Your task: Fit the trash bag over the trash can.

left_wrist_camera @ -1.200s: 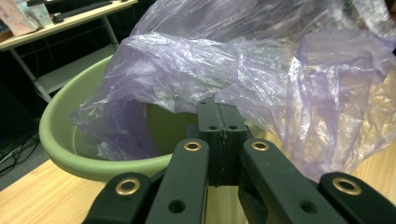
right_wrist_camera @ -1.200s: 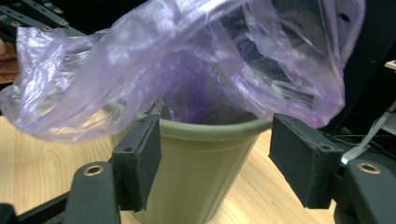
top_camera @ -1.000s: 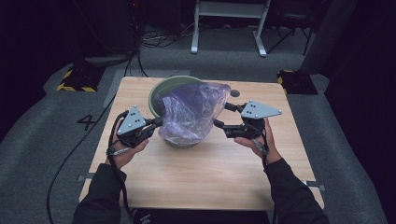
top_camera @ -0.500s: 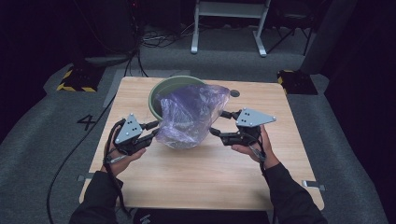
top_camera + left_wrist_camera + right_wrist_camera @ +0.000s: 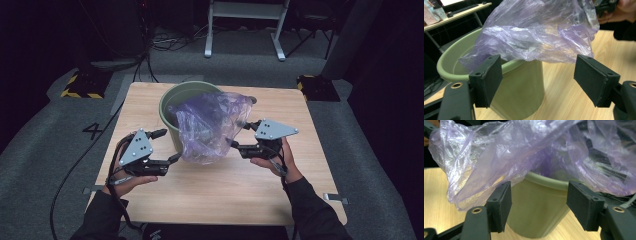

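one round green plastic bin; one crinkly see-through purple plastic bag; two black two-jaw grippers, left and right; one light wooden table

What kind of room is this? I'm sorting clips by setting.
Probably a recording studio or lab: dark curtained walls, grey carpet with hazard-striped floor blocks, trailing cables, and one lit wooden table.

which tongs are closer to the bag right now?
The right tongs, at the bag by its right edge. The left tongs sit off to the left beside the bin, open, jaws just opened, nothing between them.
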Available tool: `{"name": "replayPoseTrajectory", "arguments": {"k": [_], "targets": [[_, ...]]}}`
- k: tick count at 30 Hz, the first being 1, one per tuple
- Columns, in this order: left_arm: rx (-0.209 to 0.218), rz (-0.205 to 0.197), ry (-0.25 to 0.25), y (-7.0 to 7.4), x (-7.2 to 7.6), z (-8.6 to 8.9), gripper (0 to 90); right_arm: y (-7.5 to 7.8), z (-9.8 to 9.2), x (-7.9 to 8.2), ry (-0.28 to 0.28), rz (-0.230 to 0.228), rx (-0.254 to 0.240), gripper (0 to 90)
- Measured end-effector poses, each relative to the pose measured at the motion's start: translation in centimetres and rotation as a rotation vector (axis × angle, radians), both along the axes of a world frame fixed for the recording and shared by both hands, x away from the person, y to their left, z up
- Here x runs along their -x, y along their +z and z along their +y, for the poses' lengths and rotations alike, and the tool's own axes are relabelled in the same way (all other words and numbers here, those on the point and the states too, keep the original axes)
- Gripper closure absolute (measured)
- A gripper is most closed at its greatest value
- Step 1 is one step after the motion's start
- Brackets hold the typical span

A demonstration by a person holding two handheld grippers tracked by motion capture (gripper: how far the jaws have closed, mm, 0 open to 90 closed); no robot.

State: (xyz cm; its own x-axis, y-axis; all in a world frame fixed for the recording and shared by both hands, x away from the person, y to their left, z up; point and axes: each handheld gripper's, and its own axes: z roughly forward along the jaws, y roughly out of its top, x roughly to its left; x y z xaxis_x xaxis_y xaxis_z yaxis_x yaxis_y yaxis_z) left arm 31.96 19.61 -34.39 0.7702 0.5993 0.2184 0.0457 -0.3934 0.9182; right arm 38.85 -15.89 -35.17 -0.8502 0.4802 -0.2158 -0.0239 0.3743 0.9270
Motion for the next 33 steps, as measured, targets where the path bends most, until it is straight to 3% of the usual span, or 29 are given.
{"name": "replayPoseTrajectory", "arguments": {"k": [4, 12, 17, 21, 23, 25, 29, 33], "targets": [[-0.006, 0.020, 0.014, -0.1, 0.0, 0.8, 21.4, -0.2, -0.7, 0.0, -0.017, 0.006, 0.001, 37.7], [0.031, 0.036, 0.024, 0.2, 0.7, 1.8, 17.4, 0.4, -2.2, 0.2, -0.024, 0.009, -0.034, 35.7], [0.047, 0.030, -0.045, 0.8, 1.1, 0.1, 15.5, 0.6, -2.3, 0.4, -0.028, 0.008, -0.032, 35.6], [0.029, 0.028, -0.073, 1.2, 1.0, -1.9, 15.4, 0.5, -2.0, 0.4, -0.025, 0.009, -0.024, 35.6], [-0.012, 0.011, -0.039, 1.3, 0.8, -3.0, 16.0, 0.5, -1.9, 0.4, -0.022, 0.007, -0.022, 35.6], [-0.045, -0.002, -0.012, 1.3, 0.3, -3.8, 22.3, 0.5, -1.8, 0.4, -0.020, 0.009, -0.024, 35.6], [-0.066, 0.007, 0.025, 1.0, -1.0, -4.2, 49.5, 0.4, -1.9, 0.5, -0.018, 0.015, -0.029, 35.5], [-0.052, 0.018, 0.034, 0.6, -2.0, -3.5, 72.3, 0.1, -1.9, 0.6, -0.005, 0.028, -0.026, 34.0]]}}
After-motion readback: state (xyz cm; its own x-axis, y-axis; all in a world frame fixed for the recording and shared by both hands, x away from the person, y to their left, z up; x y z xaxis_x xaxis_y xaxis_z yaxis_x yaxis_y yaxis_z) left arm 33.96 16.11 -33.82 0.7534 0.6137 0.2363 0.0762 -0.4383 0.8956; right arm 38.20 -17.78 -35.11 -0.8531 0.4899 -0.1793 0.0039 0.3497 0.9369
